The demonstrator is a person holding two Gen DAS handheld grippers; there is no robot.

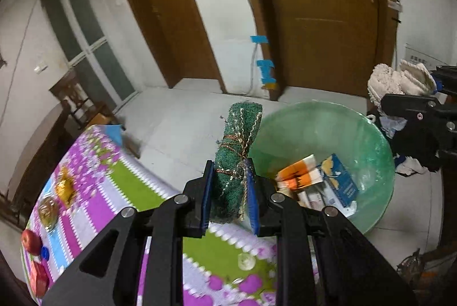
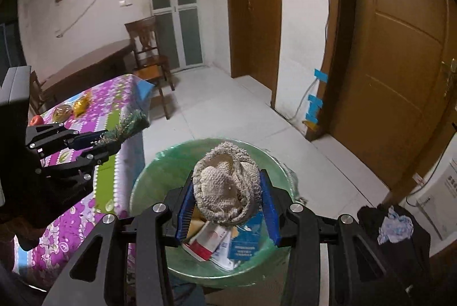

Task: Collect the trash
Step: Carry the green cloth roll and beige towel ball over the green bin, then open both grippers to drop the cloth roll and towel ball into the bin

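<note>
Trash already lies in the green-lined bin: cartons and a blue box. Left claw is clamped on a rolled green mat, held just beside the bin's rim, over the surface edge. Right claw grips a bunched beige knitted rag above the bin's opening, perhaps a cloth bag.
</note>
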